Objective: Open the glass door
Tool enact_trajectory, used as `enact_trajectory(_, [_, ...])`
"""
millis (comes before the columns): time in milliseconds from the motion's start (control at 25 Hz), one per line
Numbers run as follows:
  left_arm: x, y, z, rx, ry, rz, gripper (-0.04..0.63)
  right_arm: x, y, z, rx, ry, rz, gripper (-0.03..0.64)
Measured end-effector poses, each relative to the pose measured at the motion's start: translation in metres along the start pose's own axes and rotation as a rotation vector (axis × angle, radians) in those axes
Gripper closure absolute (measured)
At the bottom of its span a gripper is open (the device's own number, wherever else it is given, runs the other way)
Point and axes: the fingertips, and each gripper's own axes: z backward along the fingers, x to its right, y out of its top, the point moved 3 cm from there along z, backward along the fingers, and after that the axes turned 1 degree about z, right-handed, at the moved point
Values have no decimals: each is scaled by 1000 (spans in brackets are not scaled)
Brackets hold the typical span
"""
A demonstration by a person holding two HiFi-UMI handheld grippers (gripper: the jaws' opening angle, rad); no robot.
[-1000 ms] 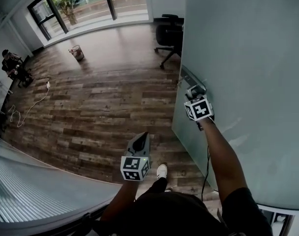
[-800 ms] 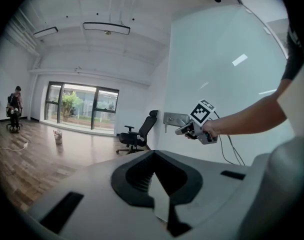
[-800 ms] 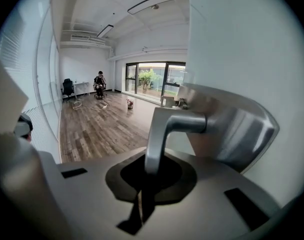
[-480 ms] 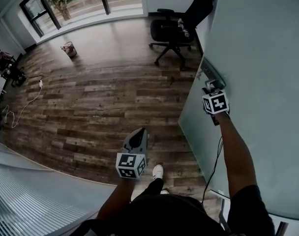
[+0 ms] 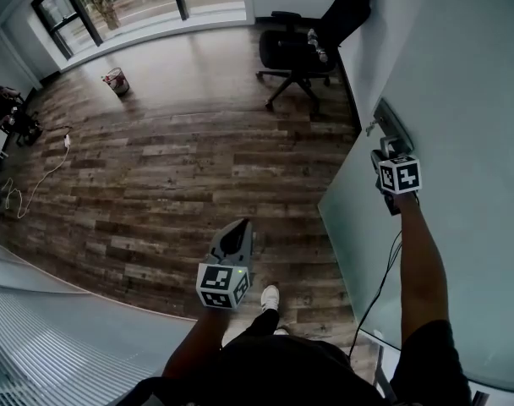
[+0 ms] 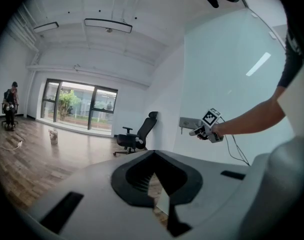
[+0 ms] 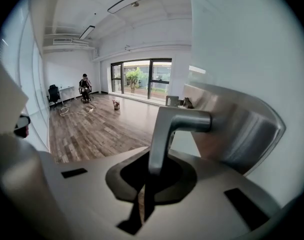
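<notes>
Two grippers logged. Right gripper [image 7: 151, 170] was pinched tight on the door handle [image 7: 178, 122]. The handle's bar ran straight out ahead of the jaws, then bent into its plate near the free edge of the glass door [image 5: 460, 91]. Left gripper [image 6: 157, 186] was pressed together, empty, well apart over the wood floor [image 5: 155, 184]. Right hand nearer.

The frosted glass door [image 5: 468, 66] stands upright and partly open. Its steel lever handle [image 7: 163, 134] juts from a brushed metal plate [image 7: 242, 129] near the door's free edge.
</notes>
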Motion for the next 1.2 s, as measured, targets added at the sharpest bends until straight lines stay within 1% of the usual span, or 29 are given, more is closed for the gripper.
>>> enact_trajectory(120, [-5, 4, -10, 2, 5, -16, 597, 13, 0, -3, 2, -8, -10, 603])
enact_trajectory(280, [-11, -2, -16, -11, 5, -32, 597, 20, -4, -6, 14, -7, -29, 603])
enact_trajectory(360, [-11, -3, -17, -14, -1, -34, 597, 22, -4, -5, 1, -9, -25, 603])
enact_trajectory(440, [-9, 0, -18, -13, -4, -32, 597, 27, -5, -2, -35, -35, 5, 603])
enact_trajectory(600, [-4, 6, -15, -3, -9, -41, 597, 34, -8, 4, -147, -115, 90, 601])
enact_trajectory(720, [4, 0, -4, -11, -15, -62, 597, 33, -7, 11, -214, -104, 93, 594])
enact_trajectory(760, [6, -3, 1, -17, -14, -65, 597, 34, -5, 15, -222, -96, 85, 558])
enact_trajectory(800, [8, -6, 5, -24, -10, -61, 597, 35, -1, 20, -221, -89, 75, 540])
enact_trajectory(840, [9, -7, 8, -28, -4, -54, 597, 37, 3, 25, -211, -86, 68, 519])
enact_trajectory(880, [11, -8, 11, -31, 2, -47, 597, 38, 6, 31, -192, -93, 63, 473])
enact_trajectory(960, [14, -10, 19, -31, 6, -42, 597, 41, 9, 46, -126, -145, 65, 469])
enact_trajectory(1120, [28, -6, 37, -10, -1, -57, 597, 37, 9, 96, 37, -289, 112, 463])
enact_trajectory(1200, [39, -3, 45, 4, -4, -67, 597, 27, 6, 126, 124, -310, 99, 463])
